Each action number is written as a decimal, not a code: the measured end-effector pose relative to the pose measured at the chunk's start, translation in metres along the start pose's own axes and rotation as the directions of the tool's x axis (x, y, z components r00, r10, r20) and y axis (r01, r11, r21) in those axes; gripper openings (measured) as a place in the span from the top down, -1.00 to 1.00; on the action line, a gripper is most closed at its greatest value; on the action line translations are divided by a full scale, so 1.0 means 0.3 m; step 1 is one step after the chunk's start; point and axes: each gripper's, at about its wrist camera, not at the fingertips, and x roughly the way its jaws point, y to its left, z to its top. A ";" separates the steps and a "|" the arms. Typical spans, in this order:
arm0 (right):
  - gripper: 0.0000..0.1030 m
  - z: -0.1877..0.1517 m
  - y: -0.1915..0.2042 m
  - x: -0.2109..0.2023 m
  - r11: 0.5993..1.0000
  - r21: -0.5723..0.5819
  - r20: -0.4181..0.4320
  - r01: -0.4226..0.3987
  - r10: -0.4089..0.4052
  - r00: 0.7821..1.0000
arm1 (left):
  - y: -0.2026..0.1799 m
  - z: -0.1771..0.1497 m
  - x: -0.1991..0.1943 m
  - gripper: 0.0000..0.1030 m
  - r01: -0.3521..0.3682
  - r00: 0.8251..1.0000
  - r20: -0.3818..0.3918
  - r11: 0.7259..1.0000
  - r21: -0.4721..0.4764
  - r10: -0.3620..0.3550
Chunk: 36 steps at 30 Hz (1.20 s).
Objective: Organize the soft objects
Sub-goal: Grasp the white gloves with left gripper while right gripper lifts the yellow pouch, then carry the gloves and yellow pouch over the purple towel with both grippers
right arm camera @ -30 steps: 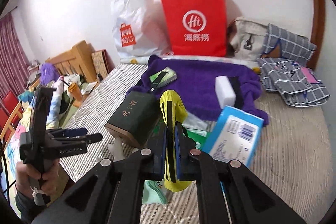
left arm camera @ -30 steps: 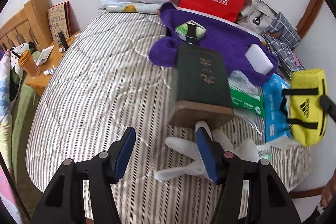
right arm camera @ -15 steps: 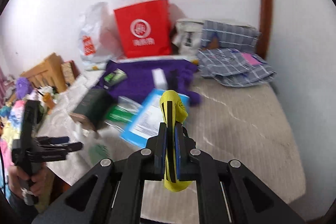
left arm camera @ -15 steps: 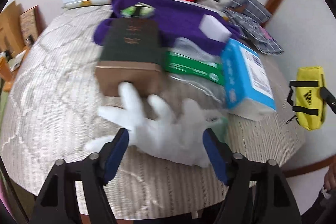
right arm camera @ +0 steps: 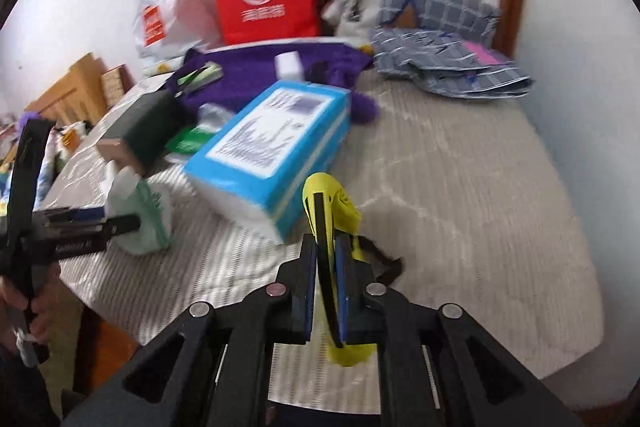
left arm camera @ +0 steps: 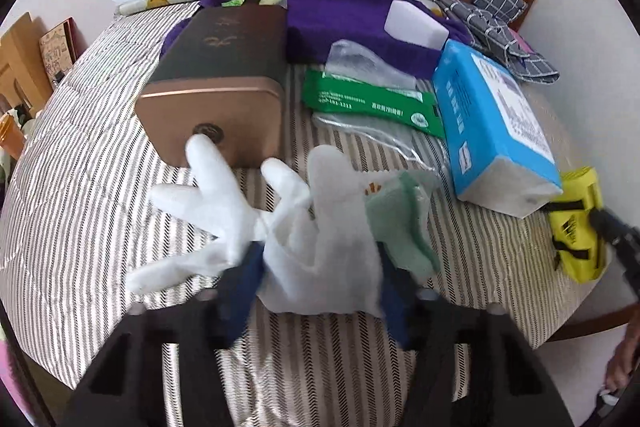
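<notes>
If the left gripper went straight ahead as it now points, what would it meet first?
The left gripper already straddles the white glove; beyond it, probably the bronze-ended dark box, though depth is unclear.

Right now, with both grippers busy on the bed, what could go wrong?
1. The left gripper straddles the white glove, with a green cloth overlapping it; closing may grab both.
2. The glove's fingers touch the brown box; pulling could nudge it.
3. The right gripper pinches only a narrow part of the yellow bag; it might slip near the bed's edge.
</notes>
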 end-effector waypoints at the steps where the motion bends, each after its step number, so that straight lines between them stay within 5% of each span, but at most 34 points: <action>1: 0.74 -0.003 0.013 0.010 1.000 -0.011 -0.007 -0.004 0.004 1.000 | 0.017 0.004 -0.008 0.44 0.007 1.000 0.001 1.000 -0.012 -0.007; 2: 0.74 -0.007 0.024 0.021 1.000 -0.020 -0.012 -0.009 0.009 1.000 | 0.029 0.009 -0.009 0.61 0.008 1.000 0.002 1.000 -0.022 -0.008; 5: 0.57 -0.017 0.041 0.040 0.999 -0.031 -0.027 -0.024 0.023 0.999 | 0.065 0.011 -0.033 0.68 0.033 0.999 0.014 0.999 -0.036 -0.032; 8: 0.07 -0.025 0.048 0.059 0.998 -0.046 -0.061 -0.053 0.050 0.997 | 0.090 0.014 -0.062 0.69 0.020 0.999 0.032 0.999 -0.046 -0.019; 13: -0.41 -0.044 0.053 0.065 0.997 -0.076 -0.064 -0.014 0.009 0.998 | 0.122 0.020 -0.105 0.69 -0.026 0.998 0.054 0.998 -0.060 0.029; 15: -0.43 -0.050 0.046 0.075 0.998 -0.066 -0.053 0.016 -0.020 0.998 | 0.134 0.019 -0.112 0.69 -0.020 0.998 0.057 0.997 -0.071 0.024; 19: -0.42 -0.066 0.040 0.124 0.997 -0.067 -0.083 0.047 -0.053 0.995 | 0.139 0.013 -0.109 0.69 -0.016 0.998 0.056 0.997 -0.076 0.020; 22: 0.30 -0.075 0.035 0.144 0.996 -0.061 -0.109 0.067 -0.074 0.991 | 0.135 0.010 -0.111 0.69 -0.008 0.998 0.060 0.997 -0.073 0.012; 25: 0.57 -0.067 0.027 0.122 0.997 -0.048 -0.096 0.056 -0.061 0.994 | 0.130 0.014 -0.119 0.69 -0.005 0.998 0.064 0.998 -0.069 0.009; 36: 0.71 0.070 0.004 -0.034 0.999 -0.004 -0.001 0.039 -0.039 0.999 | 0.134 0.078 -0.260 0.71 0.038 0.988 0.153 0.997 -0.061 -0.028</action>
